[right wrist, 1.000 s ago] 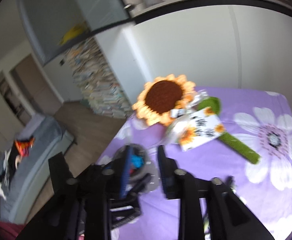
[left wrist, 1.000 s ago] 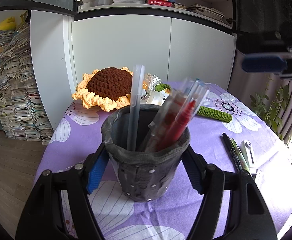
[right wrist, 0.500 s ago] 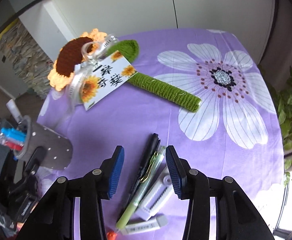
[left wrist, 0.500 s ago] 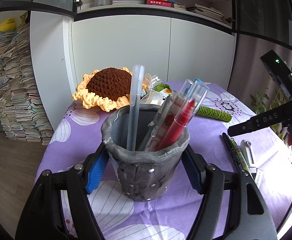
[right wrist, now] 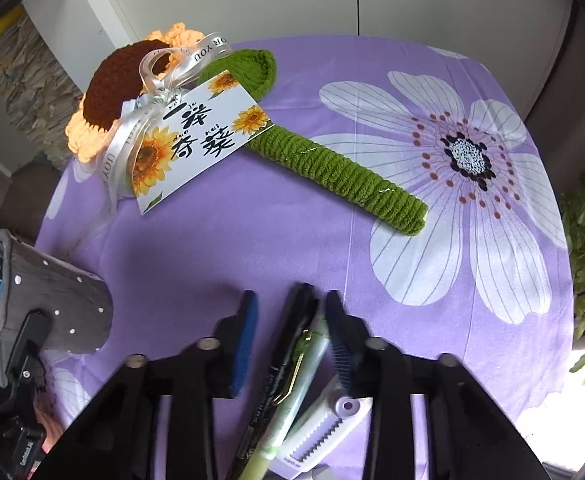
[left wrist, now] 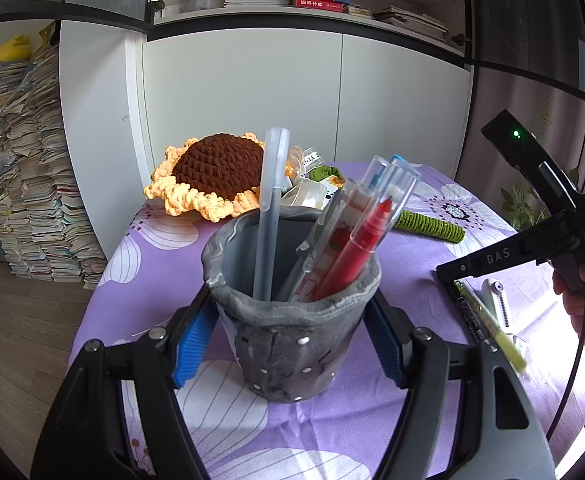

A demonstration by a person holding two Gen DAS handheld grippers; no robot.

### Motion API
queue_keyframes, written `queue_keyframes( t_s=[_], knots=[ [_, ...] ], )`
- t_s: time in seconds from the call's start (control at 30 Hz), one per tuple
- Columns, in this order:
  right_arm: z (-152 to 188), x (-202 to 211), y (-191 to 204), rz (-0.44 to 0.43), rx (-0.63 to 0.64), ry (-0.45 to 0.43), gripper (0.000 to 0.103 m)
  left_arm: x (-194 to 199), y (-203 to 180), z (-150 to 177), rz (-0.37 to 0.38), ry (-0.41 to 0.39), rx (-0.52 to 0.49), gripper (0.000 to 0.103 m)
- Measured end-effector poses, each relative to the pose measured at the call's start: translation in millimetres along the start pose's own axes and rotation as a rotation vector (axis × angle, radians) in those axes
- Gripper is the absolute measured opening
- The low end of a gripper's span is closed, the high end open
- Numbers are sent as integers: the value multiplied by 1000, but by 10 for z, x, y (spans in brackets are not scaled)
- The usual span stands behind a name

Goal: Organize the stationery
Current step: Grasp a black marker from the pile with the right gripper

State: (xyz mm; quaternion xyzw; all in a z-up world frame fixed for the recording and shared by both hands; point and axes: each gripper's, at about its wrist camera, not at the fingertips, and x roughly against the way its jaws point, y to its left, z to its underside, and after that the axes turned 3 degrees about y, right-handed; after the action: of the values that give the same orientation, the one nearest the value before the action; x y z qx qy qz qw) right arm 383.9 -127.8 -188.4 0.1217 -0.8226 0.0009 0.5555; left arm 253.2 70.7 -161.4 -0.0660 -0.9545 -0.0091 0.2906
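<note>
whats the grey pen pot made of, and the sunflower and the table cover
Pen pot: probably hand-shaped clay or concrete; matte, mottled grey, wavy uneven rim.
Sunflower: crocheted yarn, soft and fuzzy; the stitch loops show plainly.
Table cover: likely thin printed fabric, matte; faint creases and a flower print.

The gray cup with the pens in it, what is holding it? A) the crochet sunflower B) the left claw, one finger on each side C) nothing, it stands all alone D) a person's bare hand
B: in the left wrist view the left claw has a blue-padded finger pressed against each side of the gray cup, which stands on the purple tablecloth.
</note>
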Motion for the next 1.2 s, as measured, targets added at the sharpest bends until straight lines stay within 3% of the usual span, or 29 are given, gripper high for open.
queue_keyframes(
  t_s=[0.27,0.7,0.93,1.2],
  knots=[
    [46,21,210,-18,85,14,11,0,-1,0,0,0,0,70],
    [0,-29,221,13,82,25,11,1,-2,3,0,1,0,70],
    [-25,-86,179,15,84,40,20,1,-2,2,0,1,0,70],
    [-6,-96,275,48,118,28,21,1,-4,9,1,2,1,70]
  ],
)
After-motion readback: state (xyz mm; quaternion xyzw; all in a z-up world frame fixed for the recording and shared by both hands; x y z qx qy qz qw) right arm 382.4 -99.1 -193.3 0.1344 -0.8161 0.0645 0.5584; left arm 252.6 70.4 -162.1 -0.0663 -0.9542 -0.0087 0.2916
